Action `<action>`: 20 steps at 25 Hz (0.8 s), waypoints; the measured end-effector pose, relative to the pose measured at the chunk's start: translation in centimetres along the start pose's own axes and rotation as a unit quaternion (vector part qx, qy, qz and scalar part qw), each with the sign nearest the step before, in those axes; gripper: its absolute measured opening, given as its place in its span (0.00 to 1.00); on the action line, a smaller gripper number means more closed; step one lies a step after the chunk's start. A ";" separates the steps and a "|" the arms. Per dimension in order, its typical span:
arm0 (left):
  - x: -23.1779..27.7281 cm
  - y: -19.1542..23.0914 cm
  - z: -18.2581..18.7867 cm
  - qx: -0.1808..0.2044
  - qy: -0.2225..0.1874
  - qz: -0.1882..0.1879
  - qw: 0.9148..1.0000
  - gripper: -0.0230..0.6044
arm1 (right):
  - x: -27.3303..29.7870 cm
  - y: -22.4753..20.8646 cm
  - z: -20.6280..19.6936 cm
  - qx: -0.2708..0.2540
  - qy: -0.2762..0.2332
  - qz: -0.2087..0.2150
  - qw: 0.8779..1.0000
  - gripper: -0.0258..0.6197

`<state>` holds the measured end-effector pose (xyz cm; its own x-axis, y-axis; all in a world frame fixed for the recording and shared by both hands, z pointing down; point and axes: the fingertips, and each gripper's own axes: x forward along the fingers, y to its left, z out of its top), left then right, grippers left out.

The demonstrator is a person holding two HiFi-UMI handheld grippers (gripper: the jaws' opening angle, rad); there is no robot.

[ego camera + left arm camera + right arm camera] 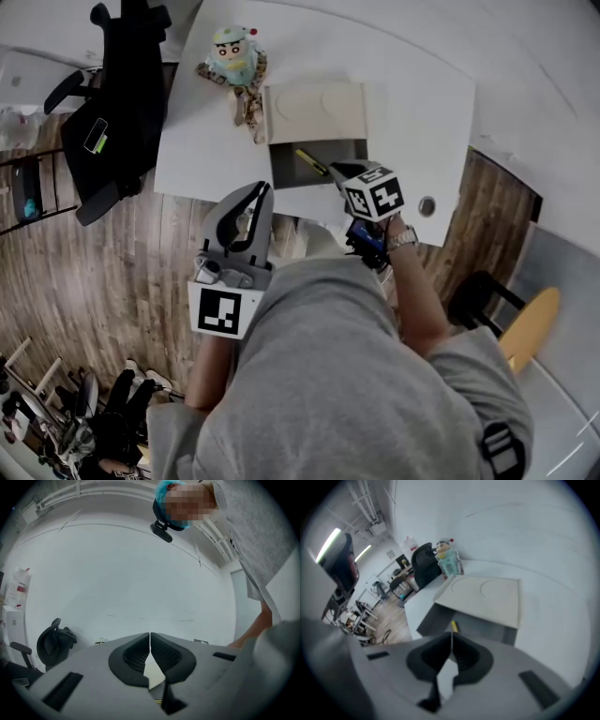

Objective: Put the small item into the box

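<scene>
- On the white table (394, 84), seen from the head view, the box (281, 167) lies open with its beige lid (314, 112) folded back on the far side. A toy figure (234, 58) sits beside the lid's left corner.
- Inside the box a small yellow item (311, 161) lies slantwise on the grey floor.
- At the box's near right corner is the right gripper (342, 173). The left gripper (261, 190) is held off the table's near edge, left of the box.
- In the left gripper view the jaws are pressed together at the tips with nothing between them. They point up at a pale wall, away from the box, and an office chair (54, 644) stands low at the left.
- In the right gripper view the jaws also meet at the tips and are empty. The yellow item shows just beyond them, inside the box and under the raised lid.
- Judgement: the placing looks done, with the item in and both grippers empty. Next would be drawing the right gripper back clear of the box wall, then perhaps folding the lid down without nudging the box.
</scene>
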<state>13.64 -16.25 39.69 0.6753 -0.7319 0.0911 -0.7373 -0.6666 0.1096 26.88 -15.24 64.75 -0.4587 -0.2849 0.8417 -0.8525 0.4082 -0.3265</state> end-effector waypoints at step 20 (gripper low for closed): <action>1.2 -0.9 2.5 0.025 -0.023 -0.037 0.999 0.10 | -14.1 4.5 6.7 0.071 -0.231 0.027 0.970 0.09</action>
<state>15.09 -16.86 37.26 0.7277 -0.6847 0.0395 -0.6857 -0.7249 0.0657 27.86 -15.19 48.60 -0.5384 -0.6380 0.5505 -0.8354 0.3187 -0.4477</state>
